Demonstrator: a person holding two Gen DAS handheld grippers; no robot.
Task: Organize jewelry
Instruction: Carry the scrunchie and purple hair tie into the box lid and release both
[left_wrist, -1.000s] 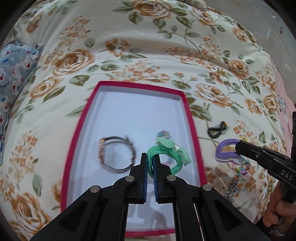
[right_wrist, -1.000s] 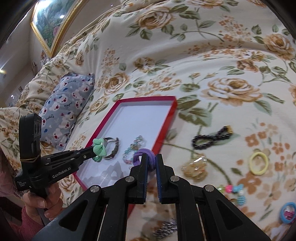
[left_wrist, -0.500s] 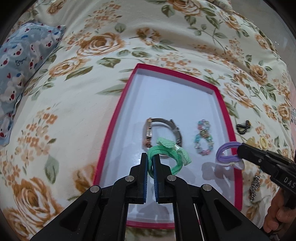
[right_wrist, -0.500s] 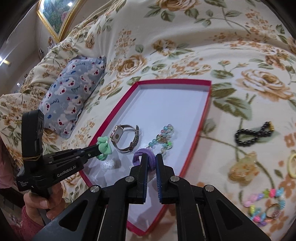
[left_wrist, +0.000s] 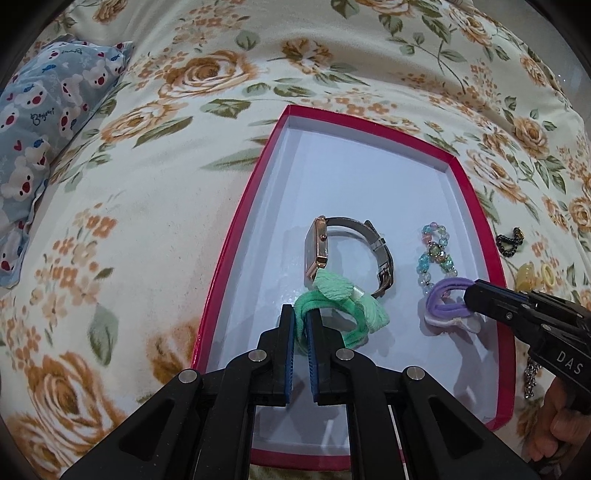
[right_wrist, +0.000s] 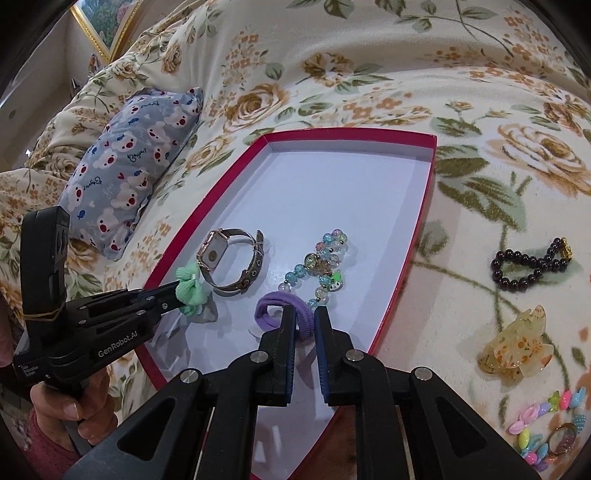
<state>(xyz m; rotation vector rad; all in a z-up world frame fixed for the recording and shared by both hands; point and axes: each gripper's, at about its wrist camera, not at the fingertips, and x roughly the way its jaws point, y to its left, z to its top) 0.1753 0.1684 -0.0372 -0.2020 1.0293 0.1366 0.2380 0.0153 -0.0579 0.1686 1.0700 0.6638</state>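
Note:
A red-rimmed tray (left_wrist: 236, 236) (right_wrist: 424, 229) with a white floor lies on the floral bedspread. In it lie a rose-gold watch (left_wrist: 321, 247) (right_wrist: 221, 258) and a pastel bead bracelet (left_wrist: 436, 254) (right_wrist: 325, 266). My left gripper (left_wrist: 303, 314) (right_wrist: 177, 290) is shut on a green hair tie with a bow (left_wrist: 340, 306) (right_wrist: 190, 284), low over the tray near the watch. My right gripper (right_wrist: 306, 314) (left_wrist: 469, 295) is shut on a purple hair tie (right_wrist: 280, 314) (left_wrist: 443, 302), low over the tray by the bead bracelet.
Right of the tray on the bedspread lie a black bead bracelet (right_wrist: 532, 264) (left_wrist: 509, 242), an amber hair claw (right_wrist: 517, 347), a yellow ring (left_wrist: 546, 273) and colourful bead pieces (right_wrist: 546, 432). A blue bear-print pillow (left_wrist: 40, 122) (right_wrist: 125, 173) lies left.
Both grippers have moved over the tray and lower, carrying the green and purple hair ties. The purple tie now sits close to the tray floor beside the bead bracelet.

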